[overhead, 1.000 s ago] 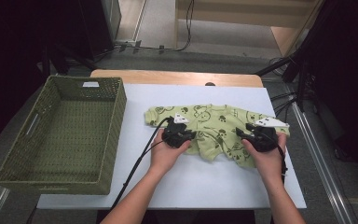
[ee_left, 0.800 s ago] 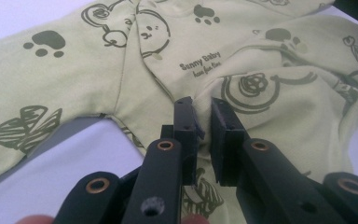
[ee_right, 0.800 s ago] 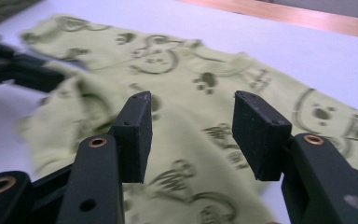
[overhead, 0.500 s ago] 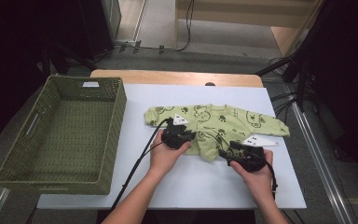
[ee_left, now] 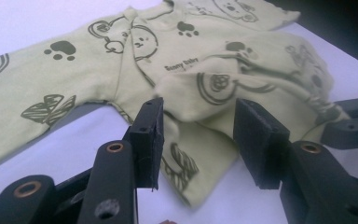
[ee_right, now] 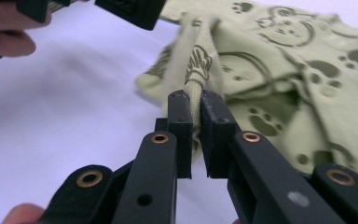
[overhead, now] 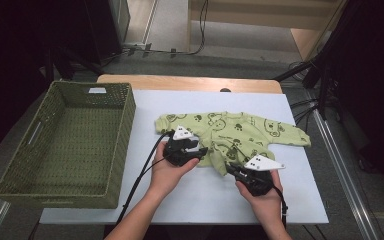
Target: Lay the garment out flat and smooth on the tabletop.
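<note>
Here the white worktop (overhead: 130, 200) carries a woven green basket (overhead: 65, 145) well to the left of both tools, and a light green baby garment (overhead: 235, 132) printed with bears and paw marks, spread just beyond them. Both forearms come in from the near edge, palms wrapped round the tool bodies, wrists angled inward so the tools point at the garment's near hem. The left tool (overhead: 196, 151) sits at the garment's near left edge; its jaws have just been opening and now stand partly apart, with a folded lobe of the cloth lying between the pads (ee_left: 151, 140), which do not press on it. The right tool (overhead: 232, 167) is close beside it to the right; its jaws have just closed and pinch a bunched fold of the hem. The right gripper view shows that gathered ridge of fabric squeezed between the pads (ee_right: 214, 130), which the high view cannot resolve. The left gripper view shows small lettering on the garment's chest.
</note>
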Action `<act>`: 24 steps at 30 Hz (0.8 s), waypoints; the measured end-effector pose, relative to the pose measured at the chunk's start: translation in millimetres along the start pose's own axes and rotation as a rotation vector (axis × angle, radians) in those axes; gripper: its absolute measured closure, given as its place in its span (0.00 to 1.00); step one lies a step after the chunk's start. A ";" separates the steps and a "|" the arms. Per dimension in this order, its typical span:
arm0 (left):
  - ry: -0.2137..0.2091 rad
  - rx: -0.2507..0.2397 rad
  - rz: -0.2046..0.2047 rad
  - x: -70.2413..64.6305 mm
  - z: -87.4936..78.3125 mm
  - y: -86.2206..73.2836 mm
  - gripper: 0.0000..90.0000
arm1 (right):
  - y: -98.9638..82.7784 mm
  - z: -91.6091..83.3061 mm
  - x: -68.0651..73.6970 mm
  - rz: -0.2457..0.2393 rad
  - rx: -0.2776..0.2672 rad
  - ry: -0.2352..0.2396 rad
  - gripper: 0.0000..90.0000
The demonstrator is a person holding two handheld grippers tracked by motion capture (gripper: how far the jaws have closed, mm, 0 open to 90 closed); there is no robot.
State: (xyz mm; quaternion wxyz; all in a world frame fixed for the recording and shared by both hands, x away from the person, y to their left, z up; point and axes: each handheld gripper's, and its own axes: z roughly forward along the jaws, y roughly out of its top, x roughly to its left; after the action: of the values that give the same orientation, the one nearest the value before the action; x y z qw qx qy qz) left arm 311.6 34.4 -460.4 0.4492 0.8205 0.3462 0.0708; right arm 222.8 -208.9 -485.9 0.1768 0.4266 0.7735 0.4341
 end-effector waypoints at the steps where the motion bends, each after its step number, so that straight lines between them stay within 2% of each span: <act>1: -0.006 -0.004 0.008 -2.2 -3.8 -0.6 0.58 | 0.9 0.2 5.5 -0.013 0.003 0.003 0.91; 3: -0.023 -0.017 0.017 -7.2 -10.6 -0.8 0.58 | 2.6 2.8 16.4 -0.051 0.008 0.004 0.91; 6: -0.046 -0.026 0.023 -13.8 -16.3 0.0 0.58 | 3.5 9.9 26.4 -0.079 0.016 0.007 0.90; 9: -0.045 -0.011 0.020 -16.5 -12.4 -0.3 0.58 | 2.6 19.7 33.2 -0.082 0.032 0.018 0.89; 12: -0.035 0.017 -0.005 -12.3 -3.2 -2.2 0.58 | 0.6 26.5 36.6 -0.098 0.040 0.028 0.86; 14: -0.052 0.033 -0.039 -8.0 3.4 -4.0 0.58 | -1.2 28.5 37.9 -0.119 0.048 0.040 0.81; 16: -0.059 0.040 -0.065 -4.5 7.9 -5.5 0.58 | -3.3 30.6 37.2 -0.142 0.068 0.065 0.74; 18: -0.061 0.045 -0.069 -3.1 11.1 -6.5 0.58 | -6.1 31.1 35.5 -0.149 0.069 0.097 0.68; 21: -0.025 0.060 -0.042 -1.8 13.5 -8.1 0.67 | -8.1 26.0 32.9 -0.172 0.045 0.143 0.61; 22: -0.017 0.064 -0.036 -0.9 13.4 -8.8 0.73 | -8.1 23.4 31.3 -0.180 0.036 0.143 0.60; 24: -0.019 0.067 -0.026 0.4 12.3 -10.5 0.83 | -8.3 18.3 25.3 -0.158 0.014 0.140 0.60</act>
State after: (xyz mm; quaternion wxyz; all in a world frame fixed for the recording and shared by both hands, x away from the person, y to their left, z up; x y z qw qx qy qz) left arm 311.8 29.9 -476.0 0.4257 0.8312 0.3547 0.0457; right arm 215.9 -180.9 -500.5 0.1531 0.3340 0.8183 0.4420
